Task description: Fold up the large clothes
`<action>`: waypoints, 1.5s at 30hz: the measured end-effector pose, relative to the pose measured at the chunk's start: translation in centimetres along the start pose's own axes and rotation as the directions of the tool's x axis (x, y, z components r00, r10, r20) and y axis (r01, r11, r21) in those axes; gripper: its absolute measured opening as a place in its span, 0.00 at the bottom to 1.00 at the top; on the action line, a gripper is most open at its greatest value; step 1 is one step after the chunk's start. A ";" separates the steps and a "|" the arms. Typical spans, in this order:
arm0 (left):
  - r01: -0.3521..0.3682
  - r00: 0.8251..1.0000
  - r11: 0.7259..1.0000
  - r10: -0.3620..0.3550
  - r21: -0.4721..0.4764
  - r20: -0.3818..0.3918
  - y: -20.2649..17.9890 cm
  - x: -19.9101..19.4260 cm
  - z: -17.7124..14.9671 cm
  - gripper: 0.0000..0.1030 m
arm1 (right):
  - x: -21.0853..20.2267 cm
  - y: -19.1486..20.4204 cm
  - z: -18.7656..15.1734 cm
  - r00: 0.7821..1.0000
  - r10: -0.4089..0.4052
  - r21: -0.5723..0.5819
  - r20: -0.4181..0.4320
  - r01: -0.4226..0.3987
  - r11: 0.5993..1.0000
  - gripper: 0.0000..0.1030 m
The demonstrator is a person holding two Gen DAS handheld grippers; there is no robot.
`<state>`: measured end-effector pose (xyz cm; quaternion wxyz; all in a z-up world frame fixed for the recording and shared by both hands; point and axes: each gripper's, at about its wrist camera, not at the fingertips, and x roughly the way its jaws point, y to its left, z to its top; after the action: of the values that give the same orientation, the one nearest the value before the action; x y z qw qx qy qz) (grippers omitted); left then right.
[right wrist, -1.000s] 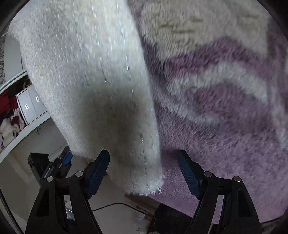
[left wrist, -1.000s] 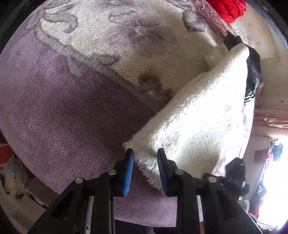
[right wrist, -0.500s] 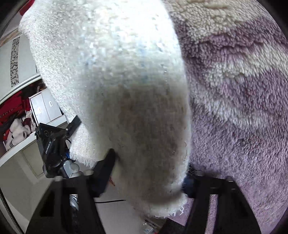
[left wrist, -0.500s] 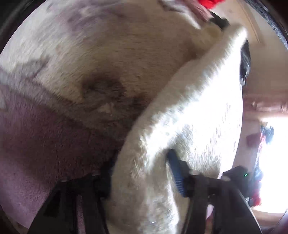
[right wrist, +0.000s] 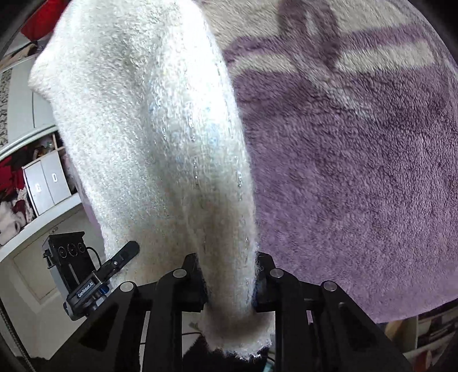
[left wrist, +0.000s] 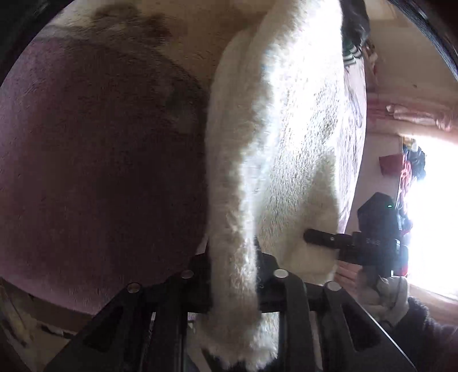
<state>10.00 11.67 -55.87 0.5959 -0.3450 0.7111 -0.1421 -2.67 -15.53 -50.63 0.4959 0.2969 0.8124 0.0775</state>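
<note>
Grippers [left wrist: 232, 266] [right wrist: 229, 282] clamping sweater [right wrist: 160, 137], purple blanket [right wrist: 357, 177]

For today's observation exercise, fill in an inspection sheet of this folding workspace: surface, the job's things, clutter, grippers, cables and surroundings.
Surface: purple and cream plush blanket, spread flat.
Job's things: white fluffy garment, lifted off the blanket by its edge, hanging between both grippers.
Clutter: black clothing beyond the garment's far end.
Grippers: left gripper shut on a garment edge; right gripper shut on a garment edge; each is visible in the other's view.
Cables: a thin dark cable on the floor, below the right gripper.
Surroundings: white shelf with drawers, red items to the left; bright window to the right.
</note>
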 end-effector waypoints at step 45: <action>-0.144 0.974 0.989 0.137 0.023 0.183 -3.6 -1.5 26.0 0.24 | 2.2 28.6 22.2 0.938 -0.261 -0.390 0.229 0.334 0.858 0.32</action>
<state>35.82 15.48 -59.01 0.6726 -0.2946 0.6740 -0.0805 27.05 5.15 -51.31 0.6210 0.0586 0.7674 0.1484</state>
